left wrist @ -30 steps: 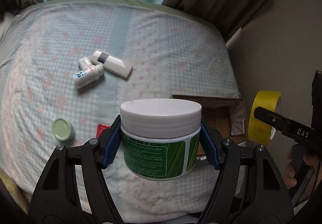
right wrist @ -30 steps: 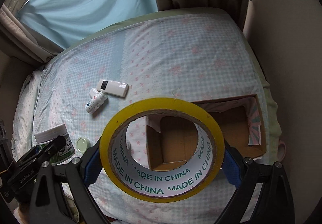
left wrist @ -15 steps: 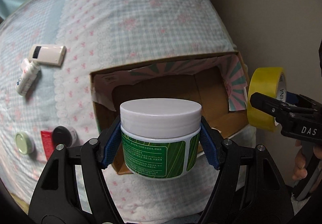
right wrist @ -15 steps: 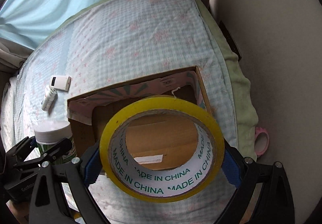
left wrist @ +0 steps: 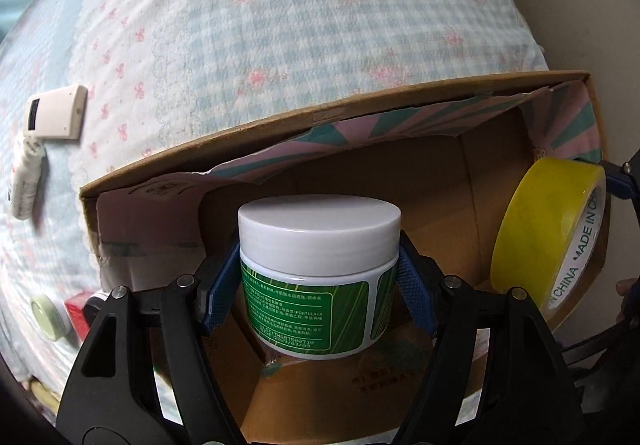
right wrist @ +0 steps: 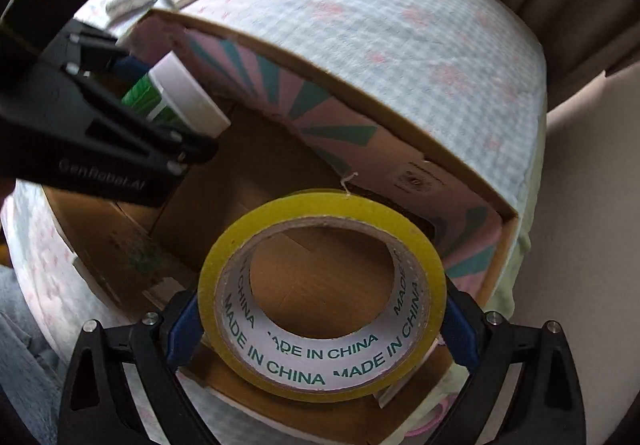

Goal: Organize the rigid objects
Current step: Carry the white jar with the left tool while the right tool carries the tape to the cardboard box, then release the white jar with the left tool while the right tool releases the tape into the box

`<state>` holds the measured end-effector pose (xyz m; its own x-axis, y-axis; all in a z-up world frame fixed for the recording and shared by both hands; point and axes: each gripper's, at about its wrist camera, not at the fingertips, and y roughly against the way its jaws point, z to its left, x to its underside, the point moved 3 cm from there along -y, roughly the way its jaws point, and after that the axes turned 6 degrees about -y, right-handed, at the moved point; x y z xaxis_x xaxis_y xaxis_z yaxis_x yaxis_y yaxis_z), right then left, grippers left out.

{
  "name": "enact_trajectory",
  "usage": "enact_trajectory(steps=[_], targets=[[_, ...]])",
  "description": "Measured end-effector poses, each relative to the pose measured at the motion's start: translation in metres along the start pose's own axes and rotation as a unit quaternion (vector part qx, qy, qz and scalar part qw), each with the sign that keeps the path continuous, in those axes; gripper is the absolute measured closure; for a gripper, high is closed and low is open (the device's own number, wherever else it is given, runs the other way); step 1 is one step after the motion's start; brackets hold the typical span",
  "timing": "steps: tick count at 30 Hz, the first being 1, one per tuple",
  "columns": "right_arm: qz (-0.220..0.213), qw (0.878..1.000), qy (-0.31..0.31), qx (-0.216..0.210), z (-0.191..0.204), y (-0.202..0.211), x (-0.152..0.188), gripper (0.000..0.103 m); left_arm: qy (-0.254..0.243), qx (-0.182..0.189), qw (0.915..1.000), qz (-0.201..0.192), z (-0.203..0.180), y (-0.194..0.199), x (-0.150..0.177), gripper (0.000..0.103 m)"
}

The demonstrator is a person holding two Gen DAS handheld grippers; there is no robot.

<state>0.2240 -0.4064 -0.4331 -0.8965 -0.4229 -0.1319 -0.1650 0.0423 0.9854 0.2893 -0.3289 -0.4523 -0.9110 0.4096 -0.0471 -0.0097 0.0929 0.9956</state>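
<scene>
My left gripper [left wrist: 318,289] is shut on a white-lidded jar with a green label [left wrist: 316,277] and holds it inside the open cardboard box [left wrist: 280,125]. My right gripper [right wrist: 322,321] is shut on a yellow tape roll [right wrist: 320,365] and holds it in the right end of the same box [right wrist: 360,93]. The tape roll also shows at the right of the left wrist view [left wrist: 548,237]. The jar [right wrist: 176,93] and the left gripper's black body show at the left of the right wrist view.
The box lies on a checked bed cover [left wrist: 300,25]. A white remote [left wrist: 56,113] and a small white bottle [left wrist: 26,181] lie left of the box. A pale green lid [left wrist: 48,315] and a red item [left wrist: 78,307] lie at the box's left front. A wall stands to the right.
Both grippers have moved forward and down from above the box into it, each still holding its object. The box now fills both views.
</scene>
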Motion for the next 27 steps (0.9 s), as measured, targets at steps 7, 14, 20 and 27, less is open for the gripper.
enact_trajectory(steps=[7,14,20,27], targets=[[0.008,0.999,-0.037,-0.037,-0.002,-0.014,0.008,0.007,-0.006,-0.015,0.9998,0.010,0.000,-0.007,-0.004,0.035],[0.008,0.993,-0.102,-0.058,-0.017,-0.013,0.014,0.006,-0.014,-0.010,0.9998,0.004,-0.008,-0.001,-0.014,0.013],[-0.022,0.992,-0.115,-0.052,-0.027,0.006,0.023,0.000,-0.030,-0.031,0.9989,-0.017,-0.011,0.019,-0.022,0.000],[-0.024,0.991,-0.123,-0.042,-0.024,0.025,0.029,0.000,-0.028,-0.032,0.9985,-0.033,-0.012,0.038,-0.022,0.000]])
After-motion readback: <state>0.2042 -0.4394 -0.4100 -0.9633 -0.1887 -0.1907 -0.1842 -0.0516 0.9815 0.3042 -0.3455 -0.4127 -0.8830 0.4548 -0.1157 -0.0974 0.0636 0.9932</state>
